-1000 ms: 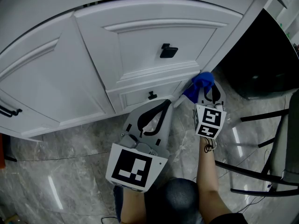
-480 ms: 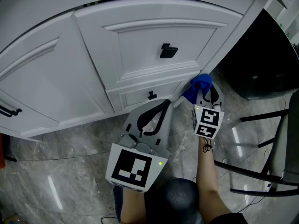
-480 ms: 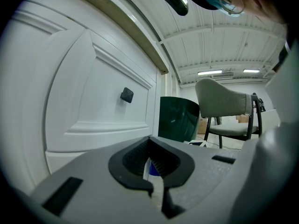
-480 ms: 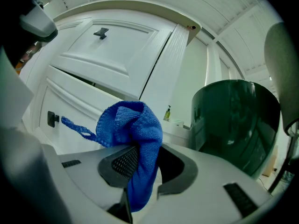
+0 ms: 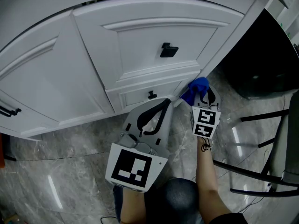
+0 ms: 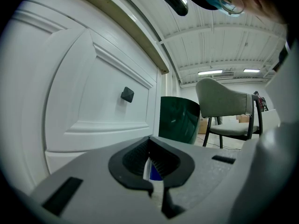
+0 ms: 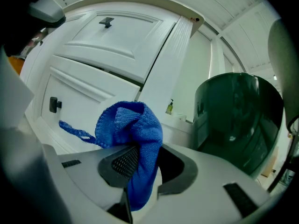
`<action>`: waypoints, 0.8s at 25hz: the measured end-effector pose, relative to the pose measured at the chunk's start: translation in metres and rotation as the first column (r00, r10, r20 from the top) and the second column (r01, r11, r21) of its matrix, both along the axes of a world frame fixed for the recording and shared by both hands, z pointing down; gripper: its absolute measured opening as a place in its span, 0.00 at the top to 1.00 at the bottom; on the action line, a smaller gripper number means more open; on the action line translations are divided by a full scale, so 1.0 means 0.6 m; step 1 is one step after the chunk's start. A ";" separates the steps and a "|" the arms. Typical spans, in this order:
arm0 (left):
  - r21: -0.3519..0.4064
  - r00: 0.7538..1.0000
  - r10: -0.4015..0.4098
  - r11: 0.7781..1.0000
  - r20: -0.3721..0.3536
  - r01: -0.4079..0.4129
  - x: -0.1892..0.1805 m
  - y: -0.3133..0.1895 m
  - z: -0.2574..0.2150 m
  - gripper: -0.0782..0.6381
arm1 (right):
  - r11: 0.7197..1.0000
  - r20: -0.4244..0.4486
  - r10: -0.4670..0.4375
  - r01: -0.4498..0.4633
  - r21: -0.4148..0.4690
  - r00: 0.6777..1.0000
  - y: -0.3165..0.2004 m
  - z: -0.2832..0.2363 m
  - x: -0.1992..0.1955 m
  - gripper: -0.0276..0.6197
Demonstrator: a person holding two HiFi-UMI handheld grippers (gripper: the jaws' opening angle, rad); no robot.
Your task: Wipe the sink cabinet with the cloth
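The white sink cabinet [image 5: 140, 36] fills the top of the head view, with a black knob [image 5: 168, 50] on its door and a smaller knob [image 5: 152, 95] on the low drawer. The blue cloth [image 5: 196, 88] sits at the foot of the cabinet's right corner post, bunched, with my right gripper [image 5: 205, 96] shut on it. In the right gripper view the cloth [image 7: 133, 129] hangs out between the pads, a loose strand trailing left. My left gripper [image 5: 155, 115] points at the low drawer, jaws shut and holding nothing [image 6: 150, 160].
A dark green bin [image 7: 238, 115] stands right of the cabinet; it shows as a dark mass [image 5: 261, 55] in the head view. A metal-legged chair [image 5: 275, 143] is at the right, over a grey marble floor [image 5: 60, 162]. Another door's black handle [image 5: 11, 110] is at far left.
My right gripper and the cloth have slid a little left and toward me along the cabinet's base. The left gripper has stayed still.
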State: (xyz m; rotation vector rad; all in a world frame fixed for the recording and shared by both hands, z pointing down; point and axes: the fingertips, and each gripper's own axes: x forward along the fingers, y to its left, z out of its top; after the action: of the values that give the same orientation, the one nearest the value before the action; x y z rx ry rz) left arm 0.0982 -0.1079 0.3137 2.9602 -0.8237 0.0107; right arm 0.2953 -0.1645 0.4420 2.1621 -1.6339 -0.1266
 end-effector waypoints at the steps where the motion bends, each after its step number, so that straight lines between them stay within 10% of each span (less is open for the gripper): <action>1: -0.001 1.000 0.000 1.000 0.001 0.000 0.000 0.000 0.001 0.89 | 1.000 0.003 0.001 -0.001 -0.007 1.000 0.000 0.005 0.000 0.78; 20: -0.002 1.000 0.009 1.000 0.015 -0.009 0.010 -0.003 0.009 0.89 | 0.993 0.028 0.012 -0.008 -0.114 1.000 -0.004 0.063 0.005 0.78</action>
State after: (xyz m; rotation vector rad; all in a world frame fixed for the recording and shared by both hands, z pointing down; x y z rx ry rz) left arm 0.1044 -0.1095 0.3190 2.9656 -0.8115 0.0348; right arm 0.2984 -0.1667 0.4800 2.0953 -1.6056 0.0006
